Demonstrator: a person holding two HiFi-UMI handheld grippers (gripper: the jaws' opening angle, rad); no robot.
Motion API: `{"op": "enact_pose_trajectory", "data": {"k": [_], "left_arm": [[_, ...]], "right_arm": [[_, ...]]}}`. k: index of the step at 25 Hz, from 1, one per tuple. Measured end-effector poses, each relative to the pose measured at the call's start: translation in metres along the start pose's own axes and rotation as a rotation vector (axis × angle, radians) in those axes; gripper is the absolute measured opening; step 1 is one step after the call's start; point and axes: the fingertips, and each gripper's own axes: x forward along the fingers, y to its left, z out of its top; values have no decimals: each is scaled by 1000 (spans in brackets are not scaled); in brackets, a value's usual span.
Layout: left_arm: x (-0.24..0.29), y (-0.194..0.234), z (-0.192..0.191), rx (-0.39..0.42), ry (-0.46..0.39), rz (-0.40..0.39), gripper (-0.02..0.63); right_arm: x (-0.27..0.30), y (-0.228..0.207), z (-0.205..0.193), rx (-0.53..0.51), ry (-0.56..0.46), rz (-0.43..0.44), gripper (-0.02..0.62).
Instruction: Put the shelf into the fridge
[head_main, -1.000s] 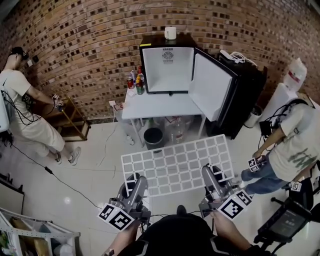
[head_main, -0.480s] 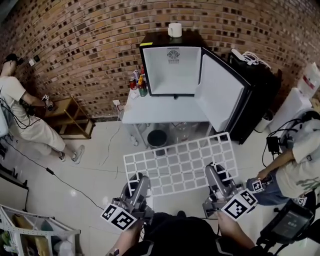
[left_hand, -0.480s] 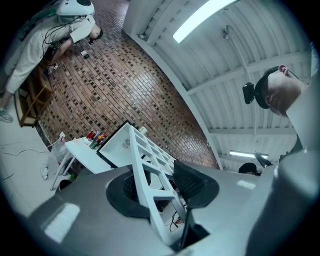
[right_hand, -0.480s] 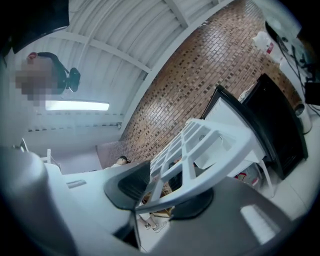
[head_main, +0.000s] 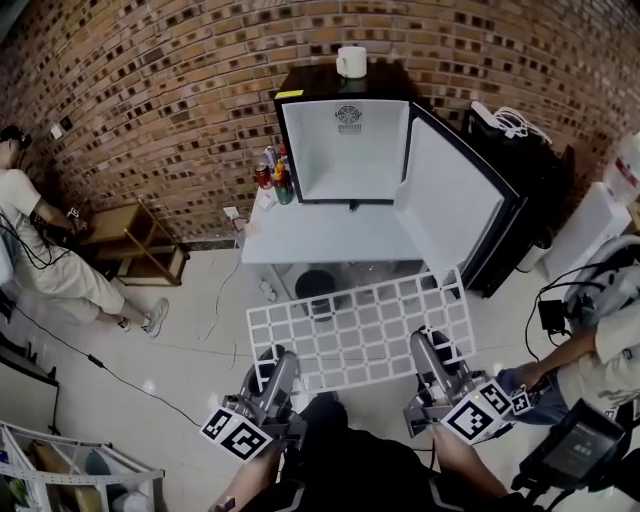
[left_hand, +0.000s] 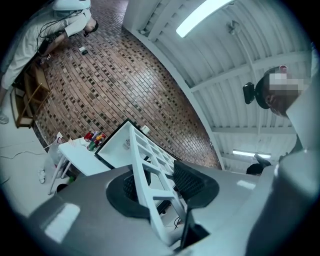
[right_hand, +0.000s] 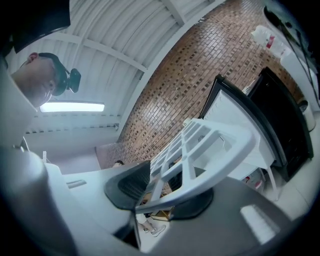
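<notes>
**White plastic lattice shelf (head_main: 360, 335) held flat in both grippers, short of the open fridge**

Both grippers hold the shelf by its near edge, roughly level above the pale tiled floor. The left gripper (head_main: 270, 362) is clamped on the near left part of that edge. In the left gripper view its dark ribbed pads press on either side of a white bar of the shelf (left_hand: 150, 185). The right gripper (head_main: 428, 348) grips the near right part the same way, and its own view shows the pads closed on the rim of the shelf (right_hand: 200, 150).

Farther off stands a small black fridge with a white interior (head_main: 345, 150), set on the far end of a white table (head_main: 320, 235). Its door (head_main: 450, 205) hangs open to the right and angles toward the near side. The bare tabletop lies between the shelf and the fridge opening, and the shelf's far right corner is near the door's lower edge.

A cluster of bottles and cans (head_main: 272, 172) sits on the table just left of the fridge. A white mug (head_main: 350, 62) rests on the fridge top, and a dark bin (head_main: 312, 285) stands under the table.

One person (head_main: 45, 250) stands at the far left beside a low wooden rack (head_main: 140, 240). Another person (head_main: 600, 350) is at the right. A brick wall (head_main: 150, 90) runs behind everything.
</notes>
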Motion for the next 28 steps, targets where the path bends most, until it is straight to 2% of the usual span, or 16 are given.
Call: {"op": "enact_pose_trajectory", "data": {"k": [9,16,28], "left_arm": [[74,73,47,2,25,-57,141],[118,124,77,-21,43,-69,141],[176,186,93,-44,85,-90,141]], "right_arm": [[97,-24,7,-6,-28,-45,124],[166,-40,10,-9,-28,-74,124],[236,-73,7,-6,-27,-126,124]]}}
